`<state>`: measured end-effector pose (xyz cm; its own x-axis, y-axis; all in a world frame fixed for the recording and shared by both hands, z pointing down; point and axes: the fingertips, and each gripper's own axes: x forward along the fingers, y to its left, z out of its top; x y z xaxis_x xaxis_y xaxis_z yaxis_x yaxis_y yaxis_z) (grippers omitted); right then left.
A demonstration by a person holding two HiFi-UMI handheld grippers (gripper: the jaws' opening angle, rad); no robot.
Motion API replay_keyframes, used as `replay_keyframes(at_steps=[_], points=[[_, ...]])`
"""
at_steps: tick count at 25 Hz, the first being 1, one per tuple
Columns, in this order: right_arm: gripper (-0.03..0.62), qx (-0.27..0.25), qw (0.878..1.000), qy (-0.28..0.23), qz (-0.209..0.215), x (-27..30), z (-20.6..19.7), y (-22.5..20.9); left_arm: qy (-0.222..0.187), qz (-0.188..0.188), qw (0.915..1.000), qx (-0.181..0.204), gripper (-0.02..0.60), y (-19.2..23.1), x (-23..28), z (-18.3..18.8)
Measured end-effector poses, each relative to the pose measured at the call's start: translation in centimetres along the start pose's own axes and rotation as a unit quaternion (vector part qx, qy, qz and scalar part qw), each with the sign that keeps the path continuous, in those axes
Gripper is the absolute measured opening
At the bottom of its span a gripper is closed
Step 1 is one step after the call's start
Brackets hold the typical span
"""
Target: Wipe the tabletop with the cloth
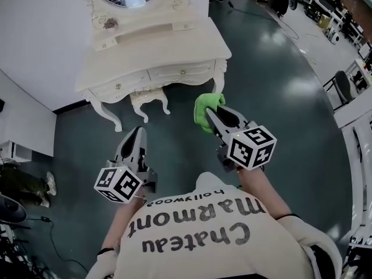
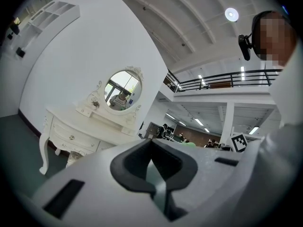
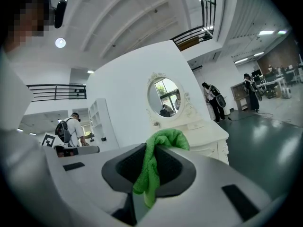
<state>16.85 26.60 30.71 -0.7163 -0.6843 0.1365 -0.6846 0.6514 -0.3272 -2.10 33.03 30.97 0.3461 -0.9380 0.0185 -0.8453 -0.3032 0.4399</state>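
Two grey plastic grippers hang over the glossy dark floor, with the carved white dressing table [image 1: 157,57] and its smooth tabletop at 12 o'clock. The right gripper [image 1: 213,115] is clenched on the cloth [image 1: 207,110], a fuzzy, crumpled green bunch bulging past the jaw tips. At 8 o'clock from the cloth, the left gripper [image 1: 138,132] is closed on nothing.

The cloth [image 1: 207,111] is bright green; the table [image 1: 168,48] is cream-white; the floor [image 1: 285,92] around the table is dark teal; the left tongs [image 1: 138,133] and right tongs [image 1: 222,118] are pale grey; their cubes [image 1: 251,147] carry black-and-white square markers.
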Motion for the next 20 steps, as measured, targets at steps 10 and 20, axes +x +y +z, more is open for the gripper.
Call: replay_keyframes(at_steps=[10,20], points=[[0.072,0.016,0.999,0.033,-0.001,5.2,0.8,-8.4,0.002,0.014,0.9998,-0.016,0.009,1.9,9.4,-0.9],[0.073,-0.013,0.998,0.05,0.044,12.5,5.7,-15.3,-0.035,0.047,0.9981,-0.022,0.009,3.7,18.7,1.3]])
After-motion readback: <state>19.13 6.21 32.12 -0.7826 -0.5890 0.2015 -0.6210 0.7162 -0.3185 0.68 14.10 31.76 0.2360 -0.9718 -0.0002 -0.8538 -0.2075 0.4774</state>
